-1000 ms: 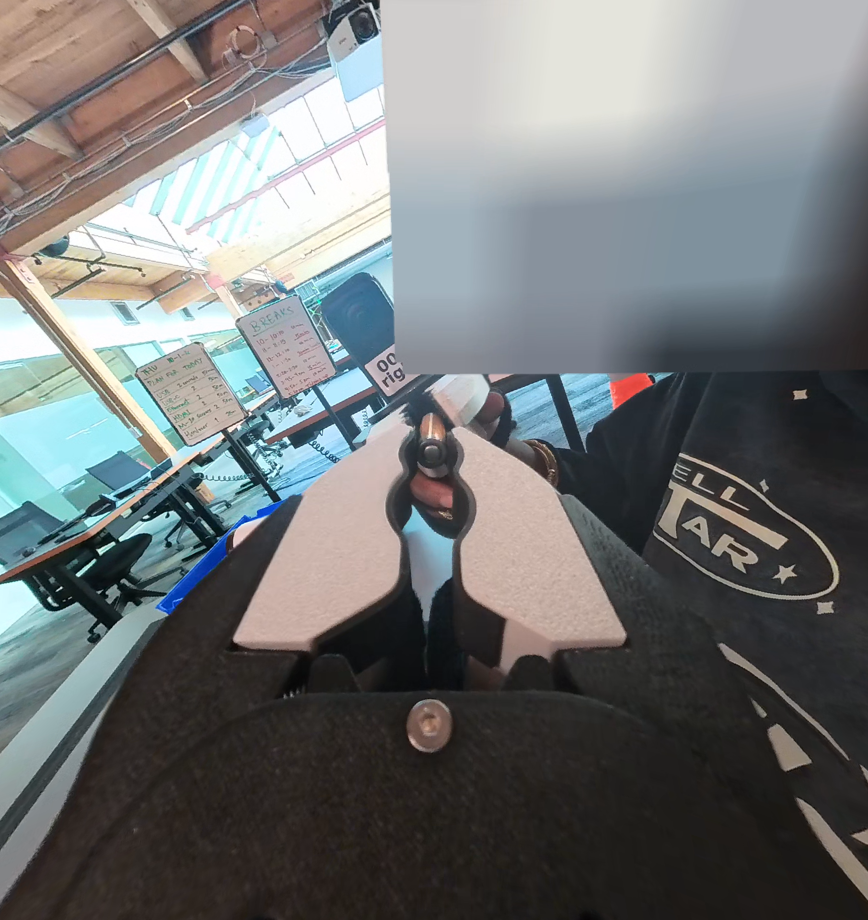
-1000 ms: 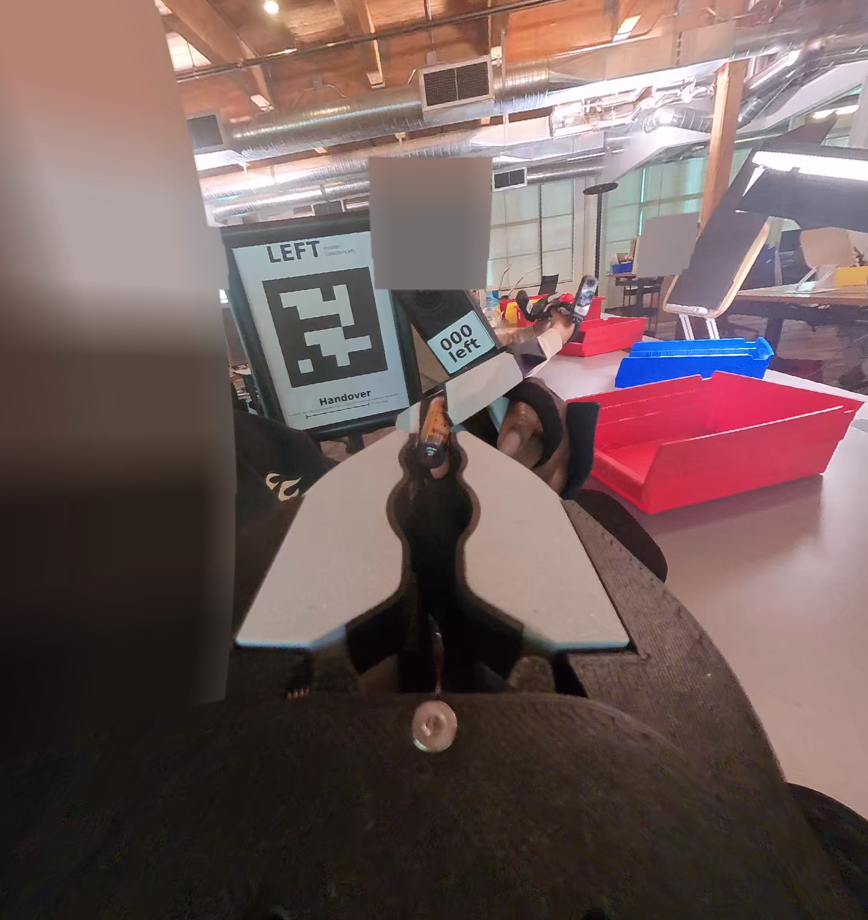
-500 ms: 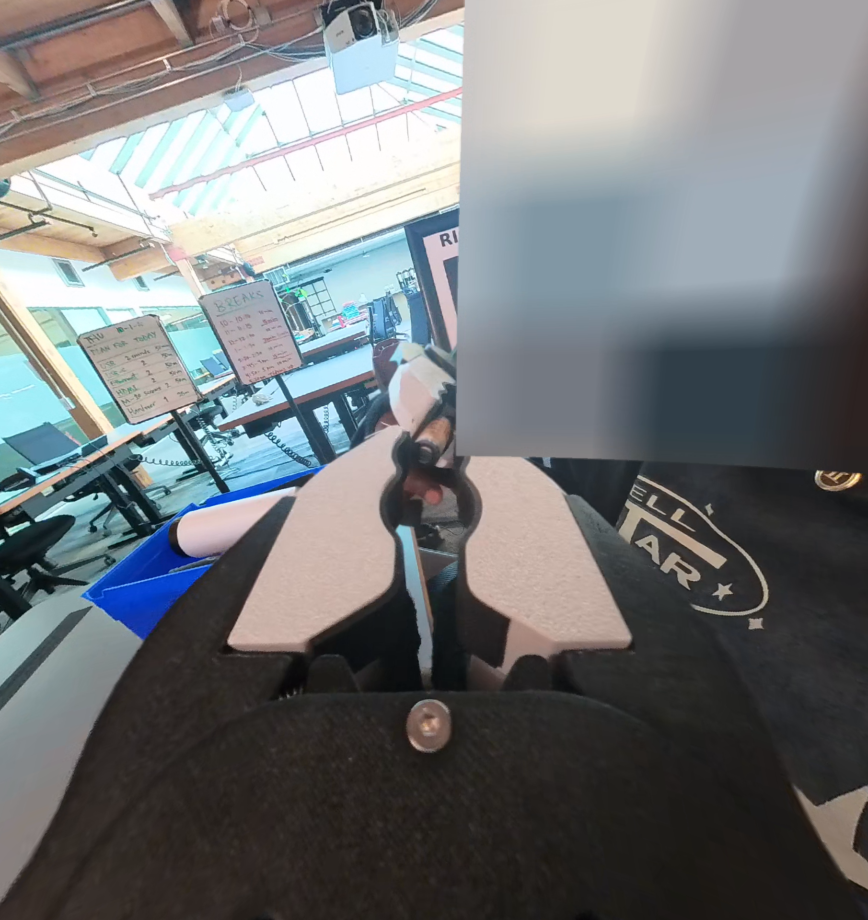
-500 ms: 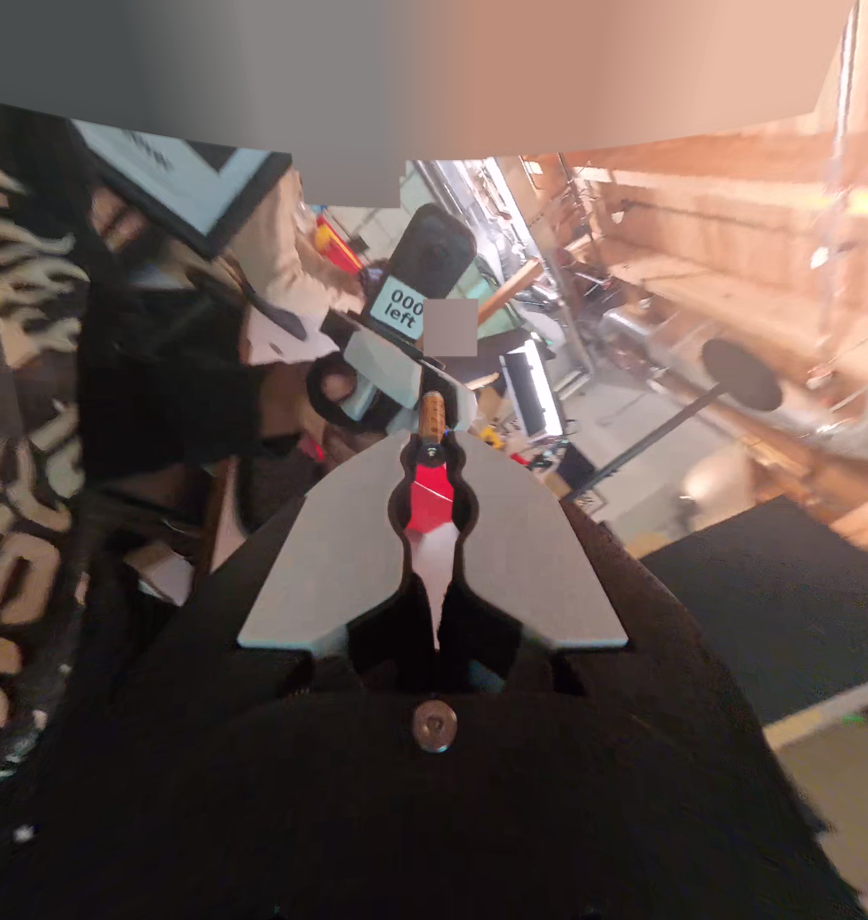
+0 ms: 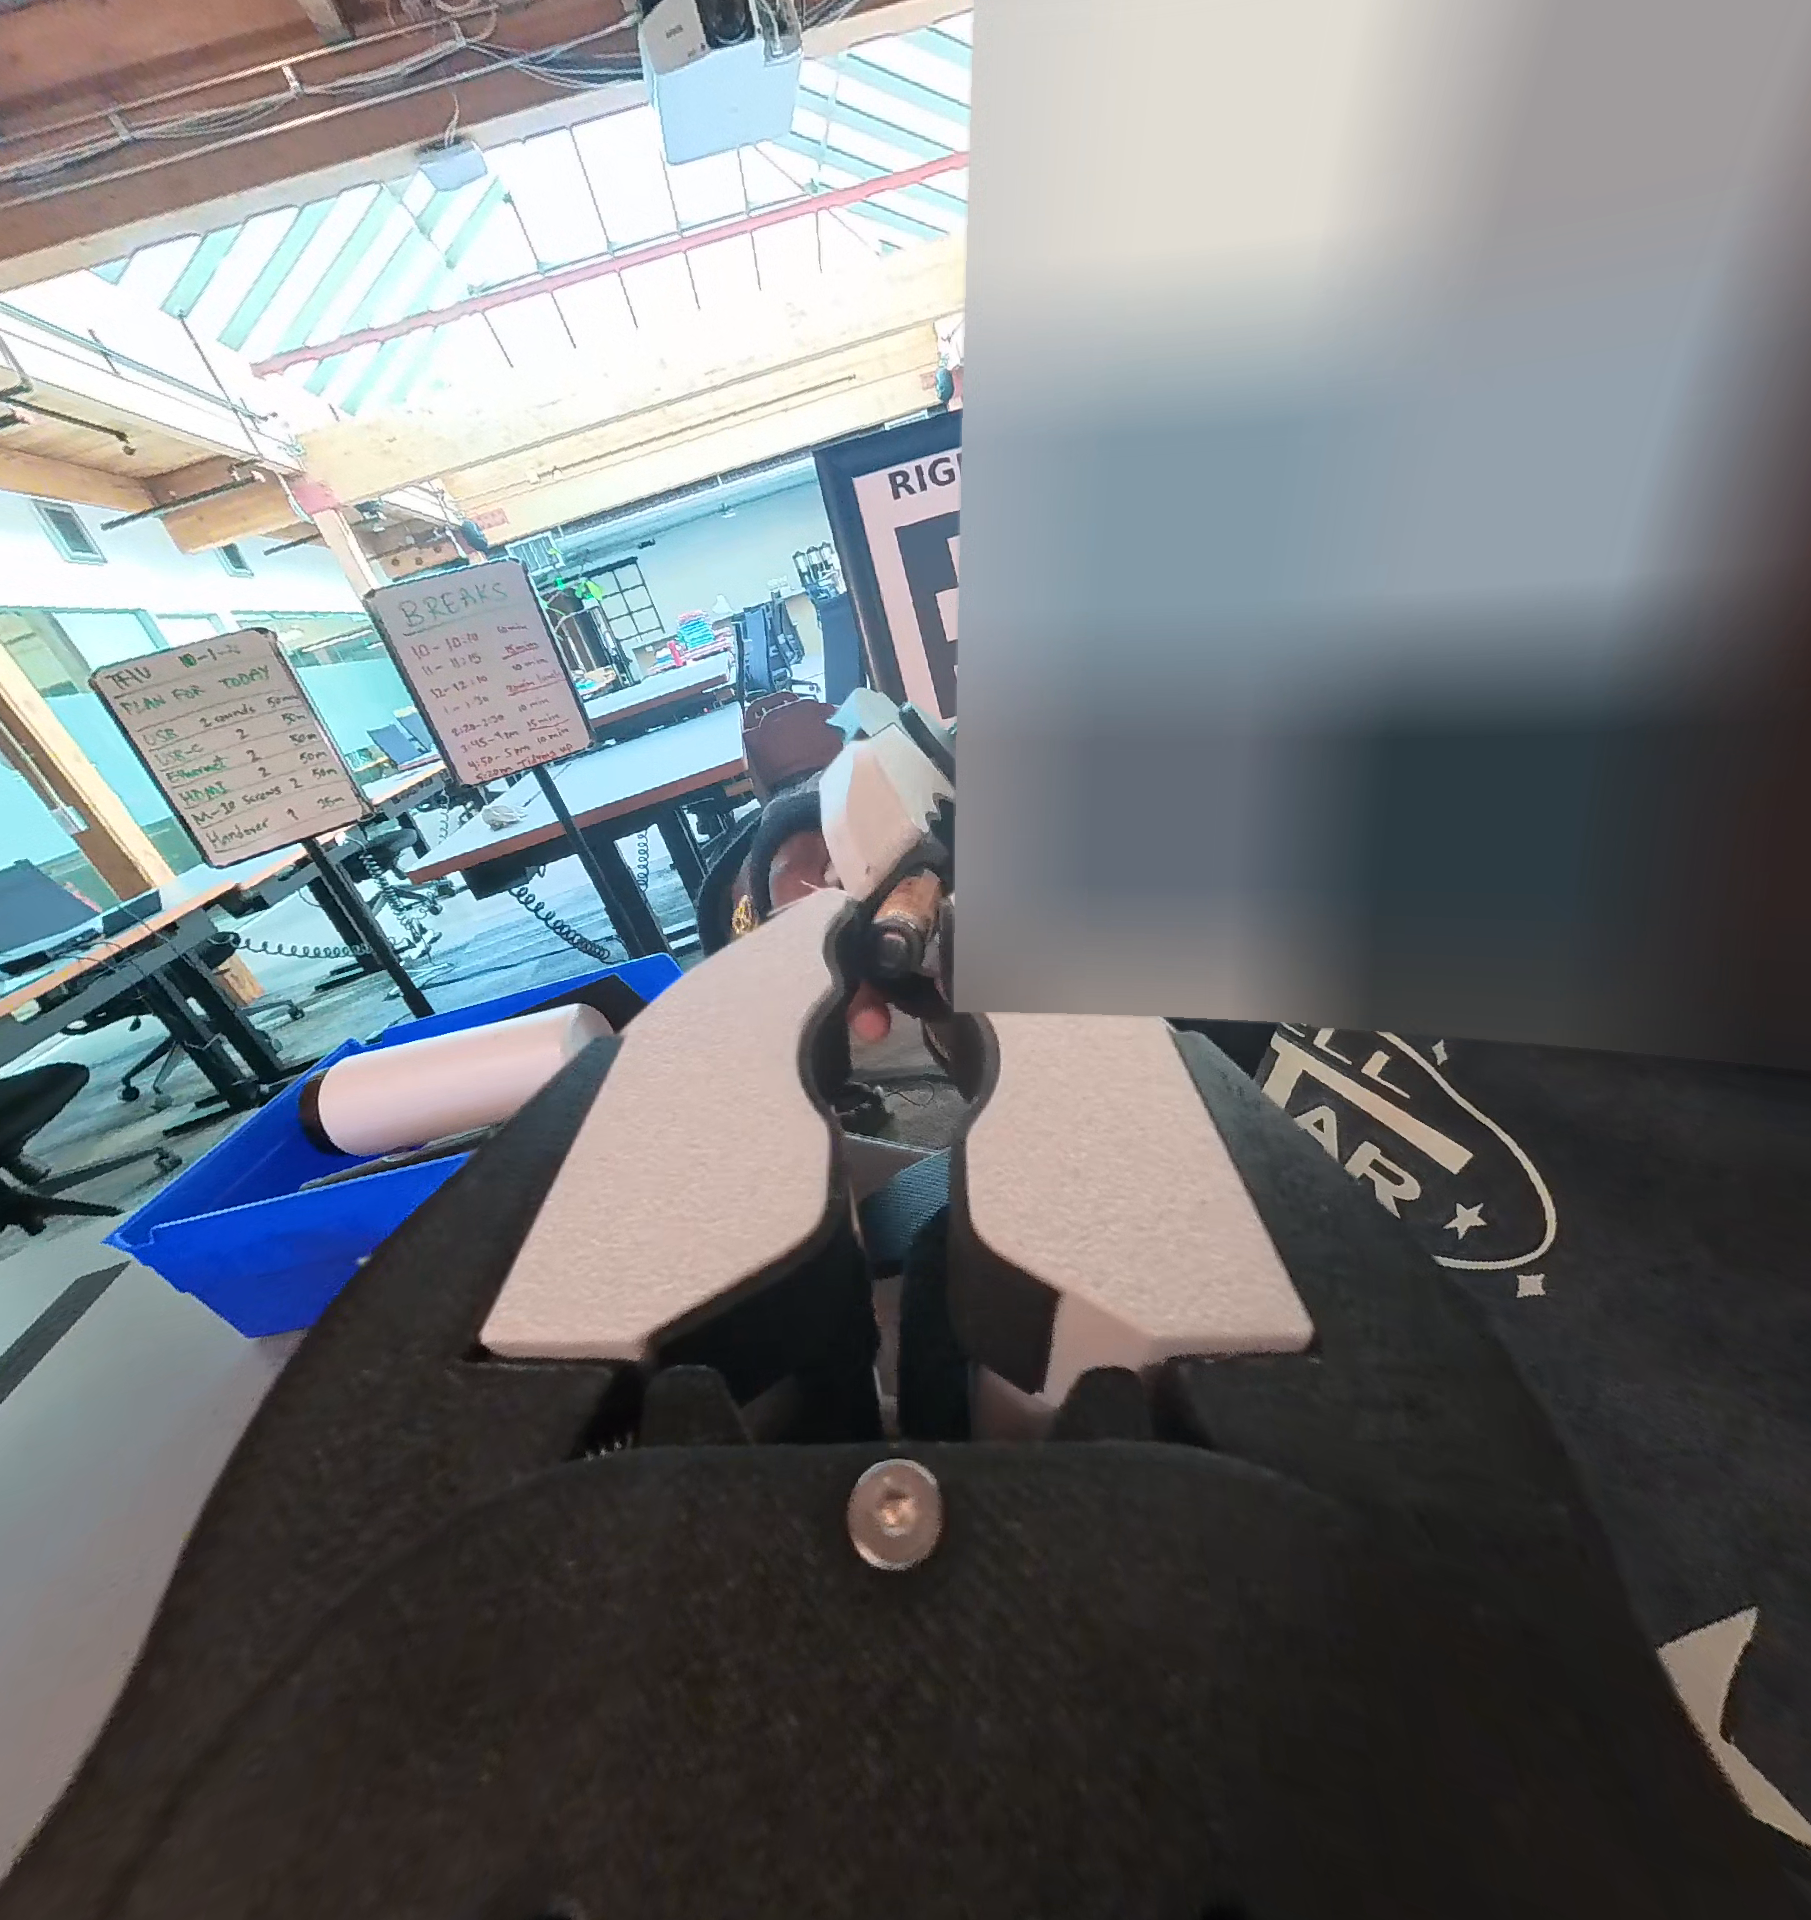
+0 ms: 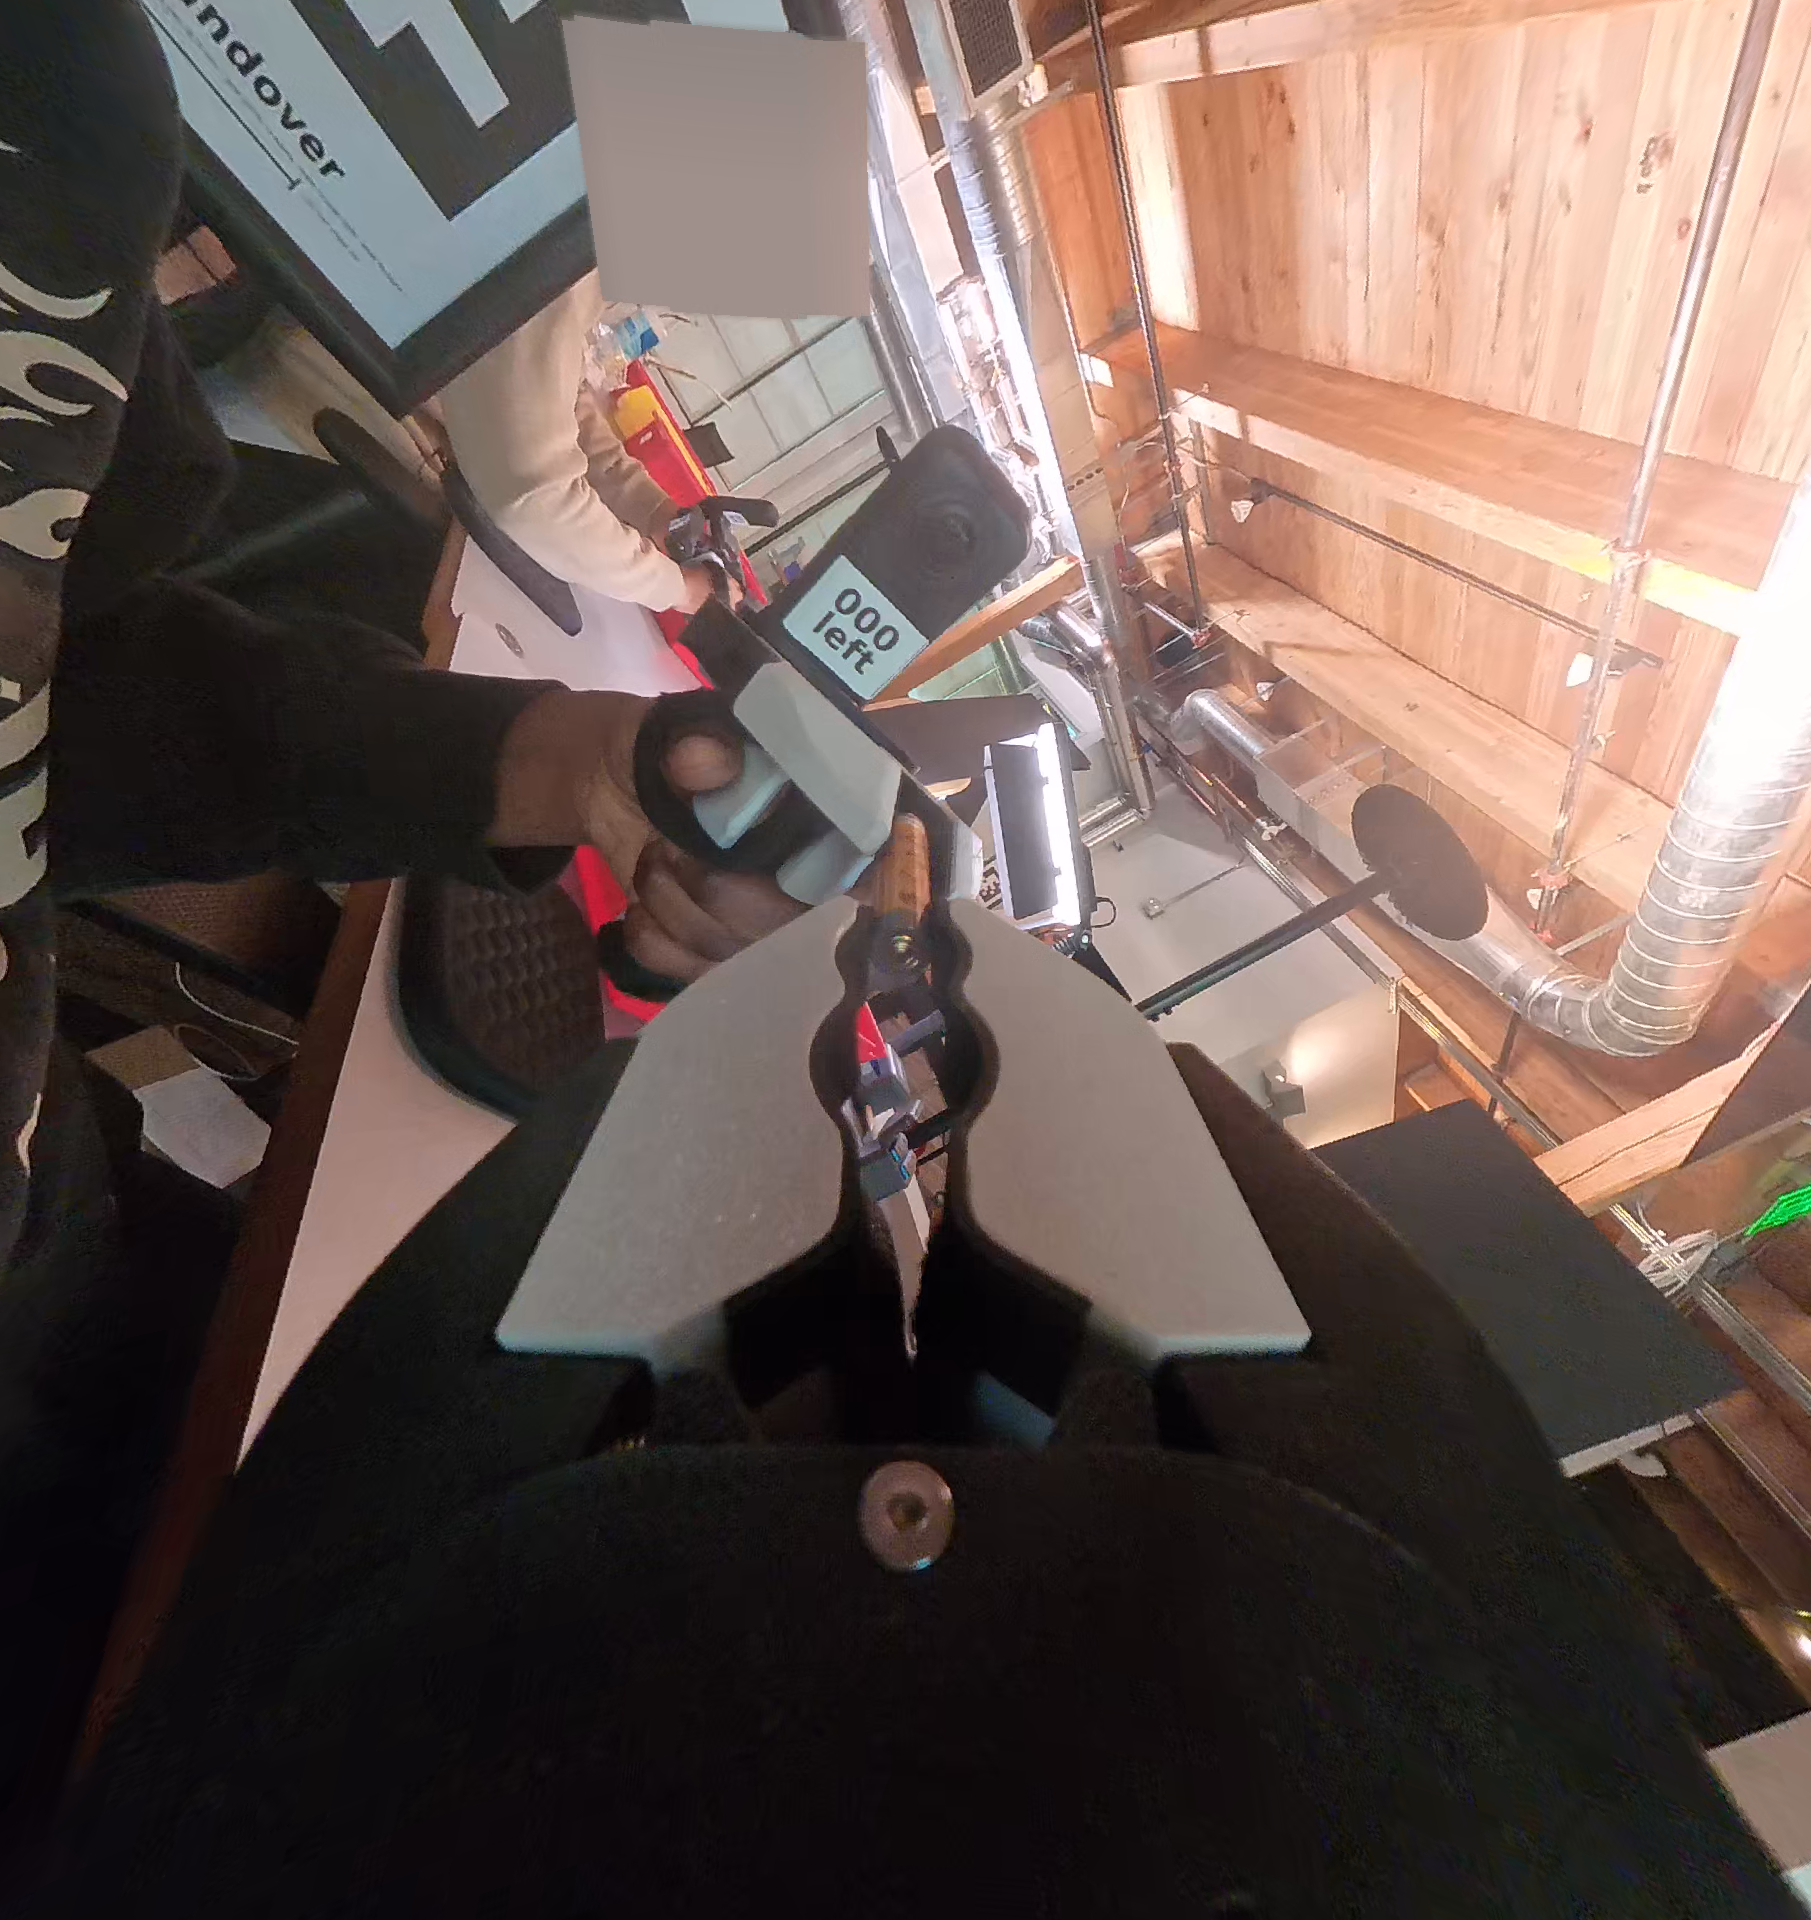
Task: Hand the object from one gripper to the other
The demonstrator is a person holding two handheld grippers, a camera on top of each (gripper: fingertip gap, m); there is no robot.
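A small brown cylinder with a dark metal end (image 6: 906, 868) is held in the air between both grippers. My right gripper (image 6: 901, 930) is shut on its metal end, and the view is rolled sideways. My left gripper (image 6: 828, 790), with its black camera, grips the brown part from the far side. In the left wrist view my left gripper (image 5: 896, 935) is closed around the cylinder (image 5: 901, 920). Its right fingertip is hidden by a blur patch. The right gripper's white finger (image 5: 870, 821) meets it just beyond.
A blue bin (image 5: 257, 1236) holding a white roll (image 5: 444, 1070) sits on the grey table (image 5: 39, 1455) at left. The holder's dark sweatshirt (image 5: 1607, 1299) fills the right. Another person in beige (image 6: 548, 447) works behind. Whiteboards (image 5: 226, 743) stand far off. My left and right fingertips are right by each other.
The right gripper has rolled strongly, so its view went from upright to sideways. The left gripper shifted a little, bringing the blue bin into view. Both stay closed on the cylinder.
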